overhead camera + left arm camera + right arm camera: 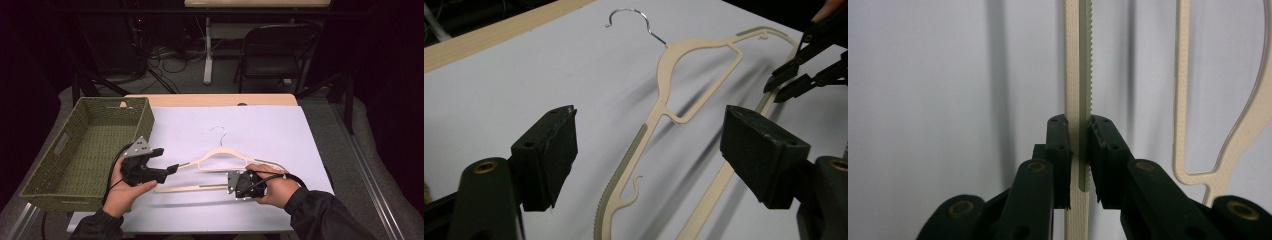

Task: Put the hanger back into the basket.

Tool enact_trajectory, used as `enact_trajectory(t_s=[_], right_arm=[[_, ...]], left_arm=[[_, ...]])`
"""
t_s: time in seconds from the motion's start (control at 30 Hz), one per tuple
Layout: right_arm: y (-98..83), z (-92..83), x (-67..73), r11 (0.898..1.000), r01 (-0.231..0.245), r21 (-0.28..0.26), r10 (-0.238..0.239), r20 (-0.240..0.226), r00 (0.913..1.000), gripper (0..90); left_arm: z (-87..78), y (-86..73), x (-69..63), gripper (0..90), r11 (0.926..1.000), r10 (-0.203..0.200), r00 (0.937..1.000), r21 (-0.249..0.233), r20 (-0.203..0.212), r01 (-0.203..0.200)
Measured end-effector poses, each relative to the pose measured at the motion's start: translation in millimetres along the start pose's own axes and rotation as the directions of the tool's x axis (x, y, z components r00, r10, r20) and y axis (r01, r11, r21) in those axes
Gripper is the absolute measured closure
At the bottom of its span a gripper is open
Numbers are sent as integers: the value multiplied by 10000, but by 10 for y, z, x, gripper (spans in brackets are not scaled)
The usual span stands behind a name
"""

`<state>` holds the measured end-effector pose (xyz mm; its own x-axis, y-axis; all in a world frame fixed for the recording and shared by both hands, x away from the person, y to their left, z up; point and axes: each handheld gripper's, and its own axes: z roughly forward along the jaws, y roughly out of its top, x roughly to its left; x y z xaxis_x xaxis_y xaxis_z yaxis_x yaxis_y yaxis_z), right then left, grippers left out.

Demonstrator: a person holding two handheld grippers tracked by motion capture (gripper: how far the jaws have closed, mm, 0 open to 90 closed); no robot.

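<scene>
High view: woven basket (75, 165) sits bare on the tabletop (280, 125); left gripper (167, 161) fingers spread; right gripper (231, 184) fingers pinch the hanger (220, 156) bar, fingertips hidden by its body.

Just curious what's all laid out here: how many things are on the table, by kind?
Hangers: 1, cream hanger, its bottom bar held in the right claw
Baskets: 1, green woven basket
White sheets: 1, white sheet
Total: 3

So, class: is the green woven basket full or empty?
Empty: the green woven basket shows only its bare woven floor in the high view.
</scene>
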<state>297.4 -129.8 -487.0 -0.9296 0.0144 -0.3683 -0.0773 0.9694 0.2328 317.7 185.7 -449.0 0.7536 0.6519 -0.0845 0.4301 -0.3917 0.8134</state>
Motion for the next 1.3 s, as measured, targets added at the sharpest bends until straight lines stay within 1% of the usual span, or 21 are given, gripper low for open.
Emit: enact_trajectory(t_s=[0.07,0.13,0.17,0.2,0.23,0.37,0.5,0.53,0.67,0.73,0.8,0.83,0.87,0.9,0.97,1.0,1.13,1.17,1.2,1.23,1.3], right_arm=[[8,-8,11,9999,101,-12,-101,102,9999,798],[15,-8,21,10000,95,-3,-95,58,9999,798],[17,-10,27,9998,188,-34,-188,146,9997,798],[21,-12,31,9998,203,23,-203,174,9996,798],[25,-12,34,9996,290,43,-290,228,9993,798],[37,-10,65,9987,497,70,-500,555,9972,798],[48,-6,95,9974,715,105,-721,886,9935,798],[52,0,102,9974,715,83,-719,869,9936,798],[65,15,157,9946,1034,42,-1029,1463,9839,798],[69,27,187,9923,1238,77,-1230,1906,9739,798],[76,34,210,9914,1302,105,-1295,2082,9695,798],[75,42,224,9918,1274,39,-1252,2203,9674,798],[77,49,228,9907,1356,41,-1332,2195,9665,798],[77,54,241,9895,1446,49,-1419,2311,9625,798],[79,64,248,9891,1467,90,-1447,2319,9619,798],[79,77,260,9875,1570,169,-1565,2376,9587,798],[81,85,269,9874,1560,275,-1581,2352,9590,798],[82,83,268,9869,1589,275,-1609,2360,9583,798],[81,86,265,9862,1645,169,-1637,2407,9567,798],[81,86,265,9862,1645,169,-1637,2407,9567,798],[78,82,264,9869,1610,140,-1596,2411,9573,797]], left_arm=[[100,30,57,233,9998,-65,10000,181,-31,65],[124,42,75,250,9998,-75,10000,193,-46,76],[172,59,102,280,9996,-242,9993,120,296,239],[172,59,102,324,9996,-242,9993,120,296,239],[195,71,119,331,9994,-255,9985,231,494,243],[312,91,160,332,9973,-357,9975,660,616,316],[355,98,178,334,9961,-348,9968,838,718,287],[368,99,176,334,9957,-380,9969,872,696,319],[377,106,188,334,9947,-448,9958,956,796,371],[383,111,196,334,9945,-449,9954,984,851,364],[399,117,198,335,9941,-458,9950,1023,893,366],[419,123,201,341,9929,-506,9933,1126,1041,388],[419,123,201,346,9929,-506,9933,1126,1041,388],[445,124,204,346,9911,-622,9906,1243,1218,470],[462,126,205,347,9902,-637,9897,1317,1283,467],[474,127,206,349,9888,-684,9886,1407,1341,494],[537,129,200,355,9866,-740,9855,1554,1530,499],[556,130,197,359,9860,-760,9835,1591,1640,497],[600,131,197,361,9852,-805,9785,1643,1901,491],[600,131,197,372,9852,-805,9785,1643,1901,491],[645,127,202,381,9827,-967,9712,1758,2179,584]])
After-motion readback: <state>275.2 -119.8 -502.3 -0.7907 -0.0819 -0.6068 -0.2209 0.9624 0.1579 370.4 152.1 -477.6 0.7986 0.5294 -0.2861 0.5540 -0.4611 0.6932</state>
